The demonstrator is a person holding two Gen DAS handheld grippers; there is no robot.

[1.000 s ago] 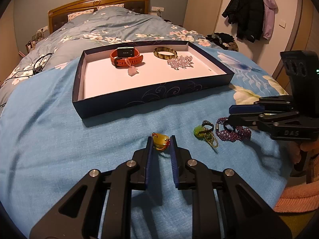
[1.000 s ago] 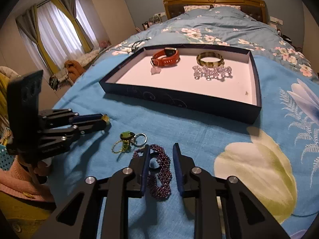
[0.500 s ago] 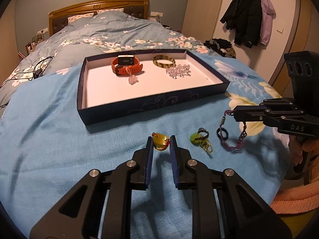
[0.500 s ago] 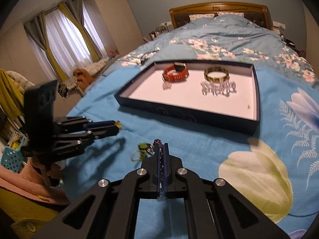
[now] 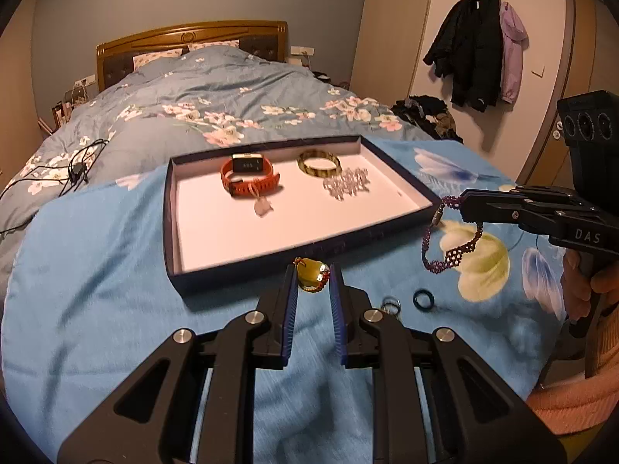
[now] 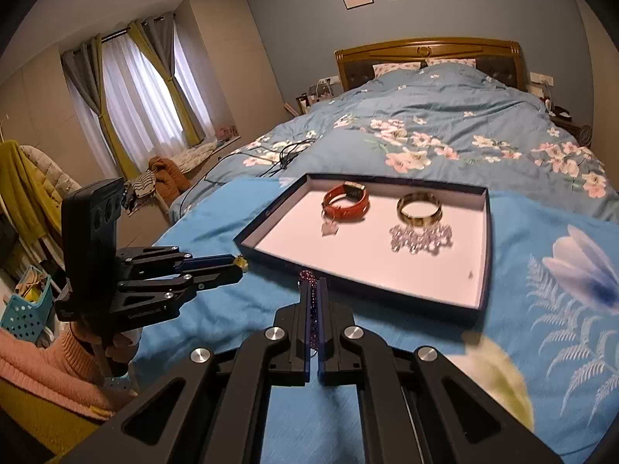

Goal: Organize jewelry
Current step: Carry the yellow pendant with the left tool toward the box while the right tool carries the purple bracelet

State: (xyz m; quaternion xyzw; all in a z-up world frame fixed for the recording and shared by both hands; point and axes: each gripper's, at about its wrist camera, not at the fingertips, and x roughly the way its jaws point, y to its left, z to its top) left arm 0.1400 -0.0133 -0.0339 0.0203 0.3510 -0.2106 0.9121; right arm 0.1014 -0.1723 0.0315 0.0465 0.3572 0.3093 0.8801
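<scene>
Carrying two pieces of jewelry at once, a person stands at the foot of a bed [image 5: 96, 309] covered by a blue floral blanket, with a gripper in each hand. The left gripper [image 5: 313, 282] is clamped on a yellow pendant [image 5: 309, 275], pinched at its fingertips and held just above the near edge of a shallow dark tray [image 5: 232, 286] that lies across the blanket. The right gripper [image 5: 462, 203] is clenched on a purple beaded bracelet [image 5: 450, 255], which hangs in a loop below its tips, clear of the blanket, just off the tray's near right corner. Inside the tray, toward its far edge, already lie an orange watch [image 5: 249, 179], a tortoiseshell bangle [image 5: 319, 162] and a clear crystal bracelet [image 5: 346, 187]; the near half of its pale floor is bare. Two small rings [image 5: 423, 299] remain on the blanket near the foot edge, to the right of the left gripper. By the look of it, this is the transport step, with both pieces lifted and neither yet over the tray floor. Next, each needs to be moved over the tray wall onto the bare near floor, lowered, and released apart from the other.
</scene>
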